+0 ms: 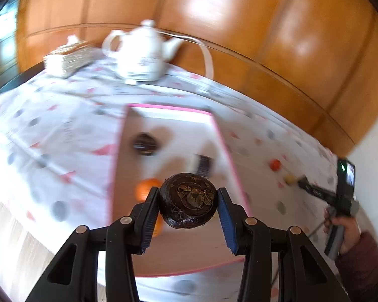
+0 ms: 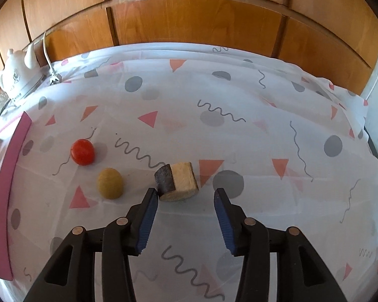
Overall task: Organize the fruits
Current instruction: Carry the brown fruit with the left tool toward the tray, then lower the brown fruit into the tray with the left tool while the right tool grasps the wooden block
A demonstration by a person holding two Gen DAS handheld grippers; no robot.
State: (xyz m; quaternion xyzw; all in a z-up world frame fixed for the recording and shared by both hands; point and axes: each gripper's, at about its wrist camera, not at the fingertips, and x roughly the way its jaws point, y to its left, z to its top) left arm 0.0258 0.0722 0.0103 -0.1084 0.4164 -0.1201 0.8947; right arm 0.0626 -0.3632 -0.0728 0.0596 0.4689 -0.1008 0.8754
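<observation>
- The left claw (image 1: 188, 205) gripped a dark round fruit (image 1: 188, 200) at lower centre, above the pink-rimmed tray (image 1: 228, 148).
- The right claw (image 2: 186, 202) stood parted and empty at lower centre, a cut fruit chunk (image 2: 177, 182) just beyond its tips.

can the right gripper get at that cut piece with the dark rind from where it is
Probably yes: the right gripper is open, its fingers empty, and the cut piece lies just ahead on bare cloth, clear of the yellow fruit.

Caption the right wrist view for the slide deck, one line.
Right gripper open above patterned tablecloth, nearing a dark-skinned pale fruit chunk; red round fruit and yellow oval fruit beside the pink-rimmed tray.
</observation>
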